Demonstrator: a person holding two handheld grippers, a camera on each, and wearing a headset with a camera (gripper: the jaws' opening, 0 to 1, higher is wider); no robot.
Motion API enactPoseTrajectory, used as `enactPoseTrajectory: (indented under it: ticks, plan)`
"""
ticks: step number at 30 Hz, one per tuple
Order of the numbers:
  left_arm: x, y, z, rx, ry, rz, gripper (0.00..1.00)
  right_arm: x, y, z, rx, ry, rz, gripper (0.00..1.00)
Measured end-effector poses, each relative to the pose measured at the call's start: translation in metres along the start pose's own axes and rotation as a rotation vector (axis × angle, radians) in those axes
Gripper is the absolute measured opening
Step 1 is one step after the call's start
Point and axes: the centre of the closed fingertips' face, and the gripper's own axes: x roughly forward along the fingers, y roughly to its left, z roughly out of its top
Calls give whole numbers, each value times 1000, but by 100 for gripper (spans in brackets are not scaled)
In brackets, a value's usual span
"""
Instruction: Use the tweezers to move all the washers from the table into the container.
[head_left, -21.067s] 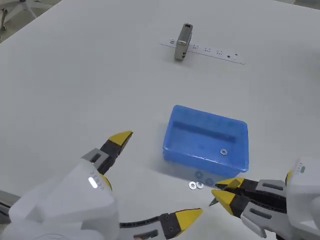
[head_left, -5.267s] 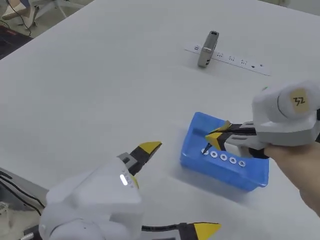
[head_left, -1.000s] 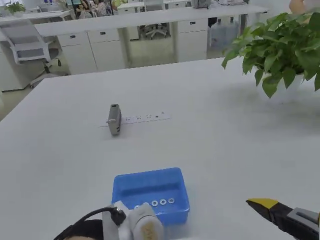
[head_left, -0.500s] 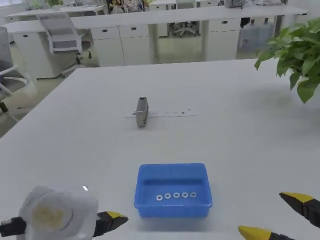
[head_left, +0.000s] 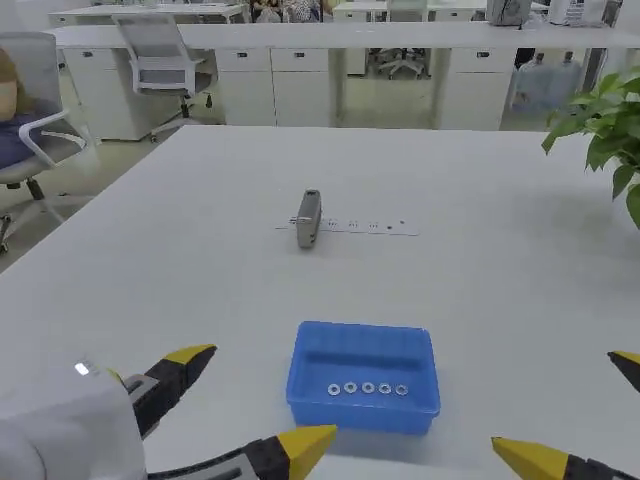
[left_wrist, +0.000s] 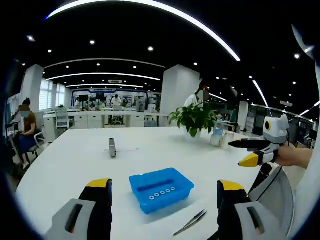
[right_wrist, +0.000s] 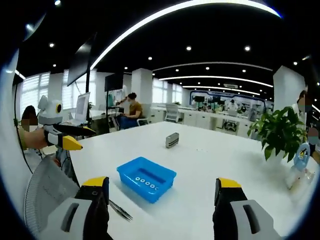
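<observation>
1. Left gripper (head_left: 248, 398): low at the near-left in the head view, over the near edge of the worktop (head_left: 180, 250). Fingers (left_wrist: 98, 184) are spread wide with nothing between them and touch nothing.
2. Right gripper (head_left: 575, 408): near-right, also over the near edge. Its fingers (right_wrist: 229, 184) are wide apart too, and empty. The left gripper view has it at the right, held in a hand (left_wrist: 292, 155) and raised off the worktop, tips apart.
3. Container (head_left: 363, 375): blue open-topped tray, upright on the worktop close to the near edge. It sits roughly between the two grippers and a bit beyond their tips. Neither gripper touches it.
4. Washers (head_left: 368, 388): five, flat on the container floor in one straight row along the near wall. Cannot tell whether neighbours touch.
5. Tweezers (left_wrist: 191, 223): lying flat on the worktop between the container and the near edge, near the container's near corner but apart from it. Neither gripper holds them. In the right gripper view they lie at the lower left of the container.
6. Grey block (head_left: 309, 217): toward the middle of the worktop, well beyond the container, at the left end of a thin white strip (head_left: 365, 226) lying flat.
7. Plant (head_left: 605, 135): green leaves at the worktop's right edge, well apart from the container.
8. Office desks and chairs (head_left: 150, 50) stand beyond the far edge.
</observation>
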Motion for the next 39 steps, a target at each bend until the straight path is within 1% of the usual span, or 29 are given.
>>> enactPoseTrajectory:
  ticks: [1,2,3,4,5,6,7,10,12,14,17,20,23,24,27,31,34,39]
  plan:
    - [0,0,1,-4,-10,3,94,0,-1,7,7,-33,1,91]
    - [-1,0,1,-30,-10,7,97,-1,-2,10,21,-52,-2,95]
    - [-2,0,4,-48,-30,10,99,-1,-3,11,24,-55,-2,99]
    - [-3,0,7,-60,-53,7,99,-1,-4,13,29,-62,-3,98]
    - [-3,0,9,-70,-65,6,99,-2,-6,11,33,-54,-10,98]
    - [-4,1,12,-78,-82,9,99,-1,-7,11,39,-57,-16,99]
    - [-4,1,12,-82,-83,5,99,-2,-9,10,49,-53,-25,99]
    - [-3,2,10,-80,-70,6,99,-2,-11,9,59,-52,-39,99]
    - [-3,3,8,-77,-58,2,99,-2,-15,5,69,-48,-45,97]
    - [-3,3,7,-79,-54,-1,99,-1,-14,2,71,-42,-43,95]
    - [-2,4,6,-83,-52,0,99,1,-11,-2,64,-18,-40,92]
    - [0,3,6,-83,-44,-8,99,2,-7,-3,73,-11,-32,94]
    - [0,1,6,-64,-36,-11,99,2,-5,-4,86,-9,-33,95]
    - [-1,1,7,-59,-39,-12,99,2,-5,-4,88,-9,-35,96]
    - [0,1,6,-73,-32,-19,99,2,-5,-4,94,-11,-39,96]
    - [0,1,2,-67,-14,-17,99,2,-5,-4,98,-7,-37,96]
    - [0,1,0,-66,-9,-19,99,2,-5,-6,101,-2,-37,96]
    - [-1,-1,-3,-69,2,-18,99,2,-1,-7,97,4,-28,96]
